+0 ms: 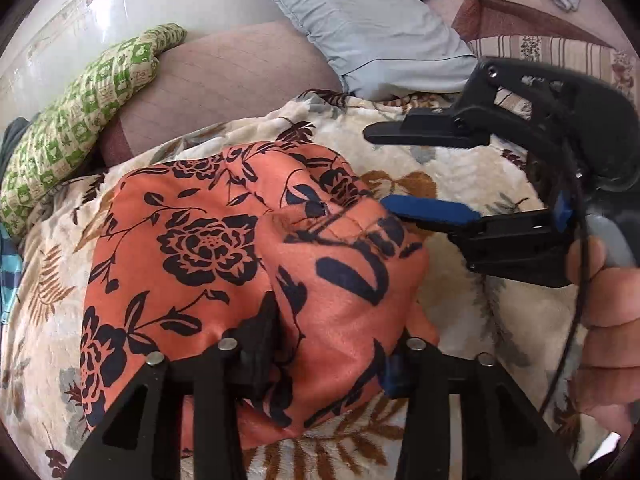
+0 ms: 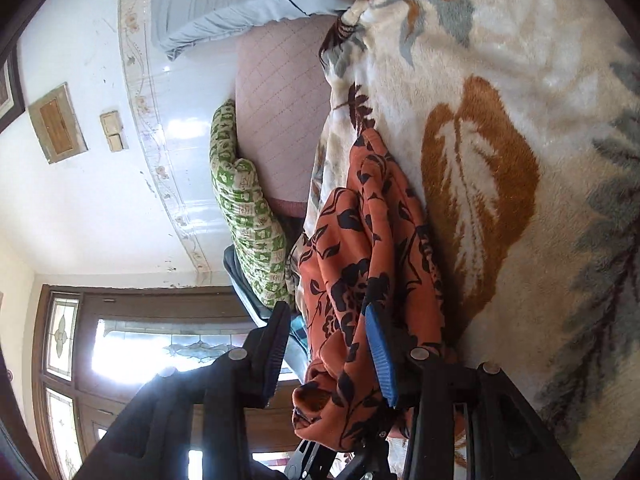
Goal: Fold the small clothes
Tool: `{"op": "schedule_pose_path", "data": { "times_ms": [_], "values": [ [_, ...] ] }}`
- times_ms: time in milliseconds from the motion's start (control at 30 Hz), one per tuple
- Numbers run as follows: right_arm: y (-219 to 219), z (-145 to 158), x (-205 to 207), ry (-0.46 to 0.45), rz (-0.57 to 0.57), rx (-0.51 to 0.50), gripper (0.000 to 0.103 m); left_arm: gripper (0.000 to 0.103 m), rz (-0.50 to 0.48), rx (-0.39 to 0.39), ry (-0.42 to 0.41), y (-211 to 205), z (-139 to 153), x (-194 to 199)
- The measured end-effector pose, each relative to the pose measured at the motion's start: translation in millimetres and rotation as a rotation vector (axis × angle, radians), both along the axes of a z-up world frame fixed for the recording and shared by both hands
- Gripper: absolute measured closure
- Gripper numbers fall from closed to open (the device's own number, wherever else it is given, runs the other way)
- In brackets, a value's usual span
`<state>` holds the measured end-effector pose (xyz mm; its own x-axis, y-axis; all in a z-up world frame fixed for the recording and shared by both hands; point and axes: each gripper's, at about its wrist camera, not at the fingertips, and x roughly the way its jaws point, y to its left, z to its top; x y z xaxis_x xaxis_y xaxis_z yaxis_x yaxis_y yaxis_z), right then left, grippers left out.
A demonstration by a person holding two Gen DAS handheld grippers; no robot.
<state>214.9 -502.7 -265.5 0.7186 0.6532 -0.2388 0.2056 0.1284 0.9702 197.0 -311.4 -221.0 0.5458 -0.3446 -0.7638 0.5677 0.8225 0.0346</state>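
**Orange floral garment bunched on the bed between two hand-held grippers**

The orange garment [image 1: 224, 248], printed with black flowers and leaves, lies crumpled on a cream fleece blanket [image 1: 460, 312] with brown and grey leaf patterns, which covers the bed. In the left wrist view the cloth is heaped up over the near end of the left gripper [image 1: 324, 352]; its two black fingers stand apart, with a thick fold of the fabric bulging between them and draped across both. Whether the pads actually press on the cloth cannot be told, since the fabric hides the tips.

The right gripper [image 1: 428, 172] comes in from the right of that view, turned on its side, its fingers apart: the upper black one hangs free above the blanket, while the lower one, with a blue pad [image 1: 430, 210], touches the garment's edge. A hand [image 1: 604, 312] grips its handle at the right rim. The right wrist view, rolled sideways, shows the same: the blue pad lies against the orange cloth, the other finger stands clear of it, and a fold sits in the gap without being pinched.

Beyond the garment lie a green-and-white patterned pillow [image 1: 80, 120], a pale blue pillow [image 1: 360, 24] and a pinkish quilted mattress [image 1: 240, 80], against a glossy white wall [image 2: 100, 184].
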Motion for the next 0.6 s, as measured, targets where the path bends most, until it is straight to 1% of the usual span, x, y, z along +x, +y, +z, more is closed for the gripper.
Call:
{"op": "schedule_pose_path", "data": {
  "times_ms": [67, 100, 200, 233, 300, 333, 433, 467, 500, 600],
  "values": [
    [1.9, 1.9, 2.2, 0.004, 0.006, -0.010, 0.054, 0.045, -0.022, -0.065, 0.039, 10.3, 14.8, -3.0],
    [1.3, 2.5, 1.5, 0.002, 0.004, -0.012, 0.054, 0.045, -0.022, -0.076, 0.039, 15.3, 22.8, -5.1],
    [-2.9, 12.0, -4.3, -0.020, -0.021, -0.043, 0.054, 0.044, -0.007, -0.090, -0.019, 36.4, 48.6, -10.0],
    [-4.8, 17.3, -6.9, -0.039, -0.030, -0.053, 0.054, 0.042, 0.007, -0.094, -0.040, 45.1, 56.5, -8.9],
    [-2.5, 30.8, -8.9, -0.107, -0.021, -0.065, 0.054, 0.041, 0.063, -0.096, -0.078, 65.3, 70.2, -3.8],
    [1.8, 38.4, -8.7, -0.144, -0.004, -0.070, 0.054, 0.041, 0.096, -0.094, -0.093, 74.2, 76.0, 0.6],
    [23.5, 61.1, -5.0, -0.242, 0.065, -0.111, 0.054, 0.041, 0.152, -0.139, -0.103, 106.2, 85.8, 5.0],
    [32.6, 66.1, -3.0, -0.263, 0.092, -0.124, 0.054, 0.039, 0.178, -0.135, -0.105, 114.1, 86.2, 7.5],
    [41.0, 69.0, -0.6, -0.274, 0.117, -0.132, 0.054, 0.037, 0.205, -0.115, -0.104, 118.7, 83.2, 11.8],
    [66.9, 67.7, 5.7, -0.263, 0.187, -0.153, 0.054, 0.037, 0.282, -0.020, -0.077, 126.6, 63.8, 23.9]
  ]
}}
